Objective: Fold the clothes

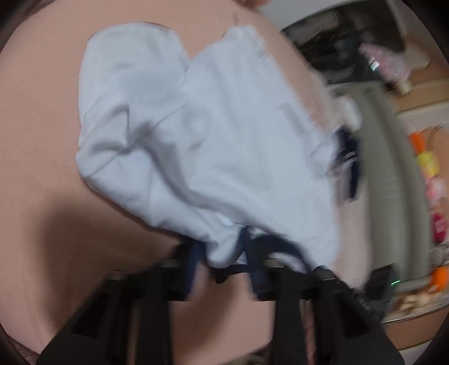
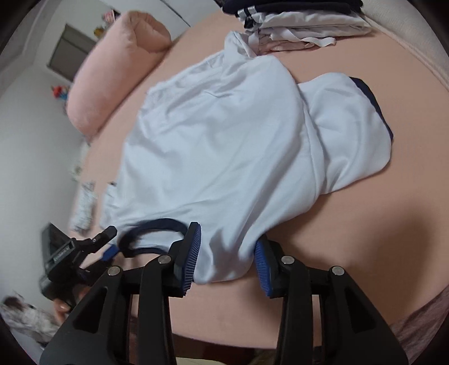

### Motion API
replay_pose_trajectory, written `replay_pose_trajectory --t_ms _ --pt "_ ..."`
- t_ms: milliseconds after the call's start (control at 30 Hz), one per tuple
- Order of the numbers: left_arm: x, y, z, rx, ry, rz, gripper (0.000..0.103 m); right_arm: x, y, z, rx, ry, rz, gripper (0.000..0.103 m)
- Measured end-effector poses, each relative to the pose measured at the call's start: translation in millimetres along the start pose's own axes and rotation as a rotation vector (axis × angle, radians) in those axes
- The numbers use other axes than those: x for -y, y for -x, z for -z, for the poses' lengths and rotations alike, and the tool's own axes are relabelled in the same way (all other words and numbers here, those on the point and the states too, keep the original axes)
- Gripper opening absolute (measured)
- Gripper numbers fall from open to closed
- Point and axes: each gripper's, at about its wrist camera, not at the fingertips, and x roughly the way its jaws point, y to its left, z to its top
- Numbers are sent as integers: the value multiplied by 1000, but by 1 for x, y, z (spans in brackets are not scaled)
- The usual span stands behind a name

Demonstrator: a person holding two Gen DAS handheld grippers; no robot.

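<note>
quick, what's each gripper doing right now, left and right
Left gripper: closed on the shirt near its collar.
Right gripper: jaws apart around the shirt's shoulder; looks open, not pinching.

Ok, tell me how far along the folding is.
Done: a stack of folded clothes sits at the bed's far edge. In hand: the white shirt, with both sleeves turned in; the right hand-held gripper straddles its collar end, jaws apart. The left hand-held gripper is too blurred to judge. Left: folding it and stacking it.
</note>
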Motion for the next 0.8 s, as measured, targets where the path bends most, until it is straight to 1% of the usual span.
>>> replay_pose_trajectory --t_ms 33,67,100,133,200,267,367,467,500,533,600,700,733,800 --pt "4 2 1 3 -16 -5 9 -2 -9 0 -21 15 26 36" --pt "8 4 3 0 -32 -21 8 -5 -16 1 -25 39 61 27" --pt "15 7 7 -6 -65 -54 8 -11 -17 3 -10 84 109 20" --pt "20 11 10 -13 -98 -85 8 -20 -15 6 -8 139 149 7" --pt "24 25 20 -23 -151 -110 7 -32 -10 13 -20 217 182 6" --pt "26 39 29 -31 -195 -123 7 -33 1 19 -25 222 165 5" --pt "20 52 40 -29 -197 -108 7 -33 19 28 -30 228 141 5" --pt "15 65 51 -27 -199 -94 7 -27 27 40 -47 222 148 5" --pt "13 68 55 -27 -200 -90 7 -25 27 43 -56 223 157 5" --pt "12 61 59 -41 -194 -103 7 -24 25 47 -66 230 171 5" --pt "-4 54 70 -78 -149 -98 7 -20 21 55 -86 244 198 5" --pt "-10 57 80 -75 -133 -68 7 -21 21 66 -102 288 235 5" --pt "-11 60 80 -82 -133 -65 10 -23 24 69 -103 312 245 6" --pt "-8 64 78 -91 -126 -64 12 -27 28 75 -102 350 258 11"
